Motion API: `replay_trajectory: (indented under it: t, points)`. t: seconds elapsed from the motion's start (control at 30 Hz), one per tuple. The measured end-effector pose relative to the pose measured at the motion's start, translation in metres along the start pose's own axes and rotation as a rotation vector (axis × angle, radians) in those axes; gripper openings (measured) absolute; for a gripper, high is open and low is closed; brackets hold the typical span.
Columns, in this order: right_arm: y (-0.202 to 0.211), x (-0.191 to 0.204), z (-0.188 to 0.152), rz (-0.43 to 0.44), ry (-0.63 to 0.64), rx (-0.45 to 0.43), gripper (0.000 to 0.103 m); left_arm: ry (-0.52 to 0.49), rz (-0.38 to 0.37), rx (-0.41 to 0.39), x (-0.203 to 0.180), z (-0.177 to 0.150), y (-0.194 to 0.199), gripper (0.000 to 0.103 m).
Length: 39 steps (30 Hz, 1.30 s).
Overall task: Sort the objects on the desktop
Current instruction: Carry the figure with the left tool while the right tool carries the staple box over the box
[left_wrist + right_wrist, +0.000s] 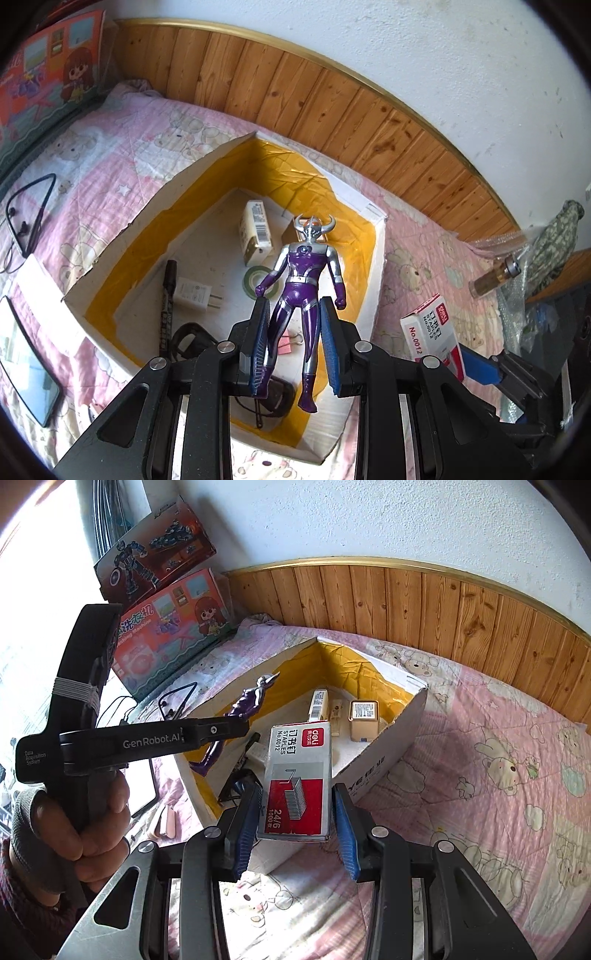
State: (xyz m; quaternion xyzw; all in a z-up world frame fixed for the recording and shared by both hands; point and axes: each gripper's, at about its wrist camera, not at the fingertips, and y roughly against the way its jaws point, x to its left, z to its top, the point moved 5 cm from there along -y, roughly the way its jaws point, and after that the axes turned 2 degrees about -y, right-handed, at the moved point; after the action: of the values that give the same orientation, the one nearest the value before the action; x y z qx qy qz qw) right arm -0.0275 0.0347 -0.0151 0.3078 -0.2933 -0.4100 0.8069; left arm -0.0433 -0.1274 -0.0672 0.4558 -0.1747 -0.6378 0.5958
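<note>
Blue-padded left gripper (293,343) clamps a rigid, slick toy figure (301,280) by its legs, frame centre above the box (376,258); right gripper (297,825) holds a light, crushable staples carton (297,779) by its sides.

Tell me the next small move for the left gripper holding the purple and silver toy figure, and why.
Probably lower it a little, then open. The left gripper grips the purple and silver toy figure by its legs, hanging above the open white box with yellow tape lining, over the green tape roll and pink binder clip already inside.
</note>
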Motion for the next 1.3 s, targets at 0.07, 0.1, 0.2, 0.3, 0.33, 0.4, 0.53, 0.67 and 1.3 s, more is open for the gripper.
replay_trajectory:
  t: [0.07, 0.1, 0.2, 0.3, 0.33, 0.4, 0.53, 0.67, 1.3]
  points:
    - [-0.007, 0.0, 0.006, -0.003, 0.009, 0.007, 0.041, 0.021, -0.001, 0.01, 0.004, 0.003, -0.006, 0.027]
    - [-0.011, 0.0, 0.009, -0.006, 0.015, 0.01, 0.041, 0.032, 0.0, 0.016, 0.006, 0.004, -0.009, 0.027]
    - [-0.024, 0.001, 0.017, -0.013, 0.037, 0.023, 0.041, 0.06, 0.004, 0.031, 0.012, 0.007, -0.019, 0.027]
    - [-0.038, 0.001, 0.024, -0.019, 0.058, 0.041, 0.041, 0.085, 0.022, 0.047, 0.016, 0.007, -0.028, 0.027]
    - [-0.043, 0.002, 0.026, -0.021, 0.064, 0.048, 0.041, 0.088, 0.029, 0.05, 0.018, 0.008, -0.031, 0.027]
    - [-0.053, 0.001, 0.031, -0.027, 0.076, 0.06, 0.041, 0.099, 0.048, 0.056, 0.021, 0.008, -0.035, 0.027]
    - [-0.071, -0.004, 0.04, -0.031, 0.087, 0.086, 0.041, 0.121, 0.083, 0.072, 0.029, 0.009, -0.044, 0.027]
    - [-0.089, -0.012, 0.049, -0.031, 0.077, 0.122, 0.041, 0.126, 0.121, 0.088, 0.03, 0.009, -0.053, 0.028]
    - [-0.161, -0.038, 0.058, -0.035, 0.095, 0.34, 0.041, 0.271, 0.026, 0.203, 0.033, 0.003, -0.075, 0.028]
